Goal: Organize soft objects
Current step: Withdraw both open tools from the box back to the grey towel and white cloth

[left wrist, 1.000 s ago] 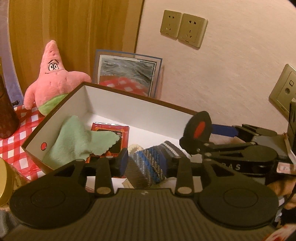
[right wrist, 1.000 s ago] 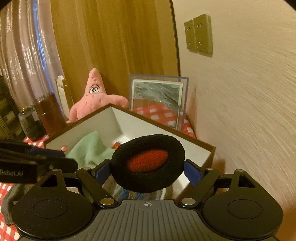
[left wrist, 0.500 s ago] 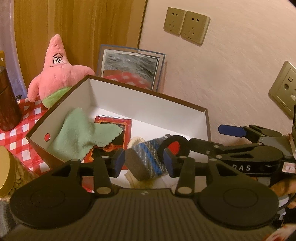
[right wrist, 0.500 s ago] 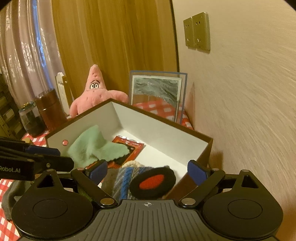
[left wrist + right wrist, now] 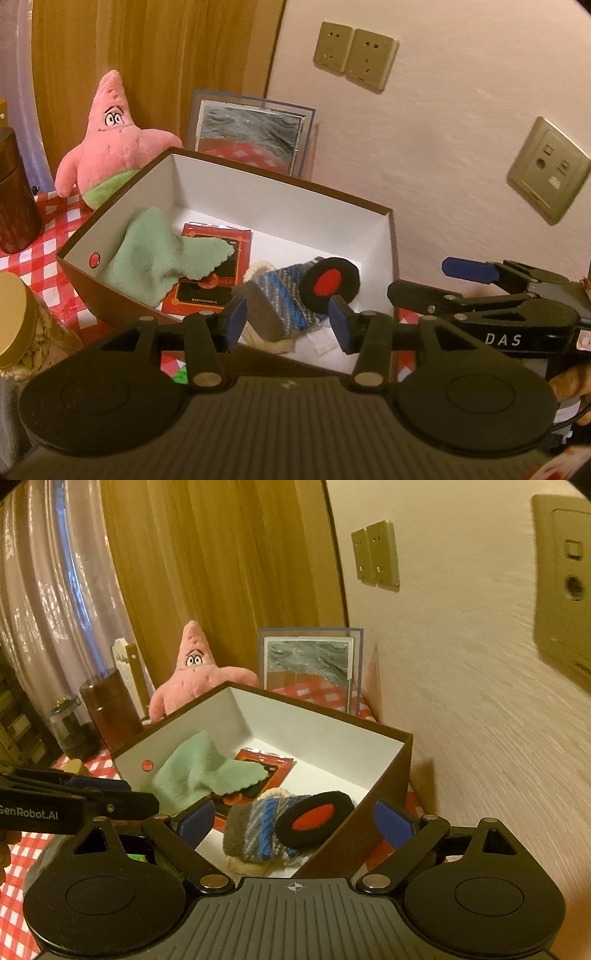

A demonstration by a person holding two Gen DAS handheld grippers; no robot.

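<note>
A brown box with a white inside holds a green cloth, a red packet, a grey-and-blue striped sock and a black round pad with a red centre resting on the sock. My left gripper hovers just short of the sock, its jaws opening and its pads off the fabric. Open and empty, my right gripper hangs over the box's near corner, above the sock and the pad. A pink starfish plush sits behind the box.
A framed picture leans on the wall behind the box. A brown canister and a gold-lidded jar stand left on the red checked tablecloth. Wall sockets are mounted on the wall close at right.
The left jaws widened and released the striped sock, which now lies in the box. The right gripper dropped the black-and-red pad onto the sock. Both grippers drew back.
</note>
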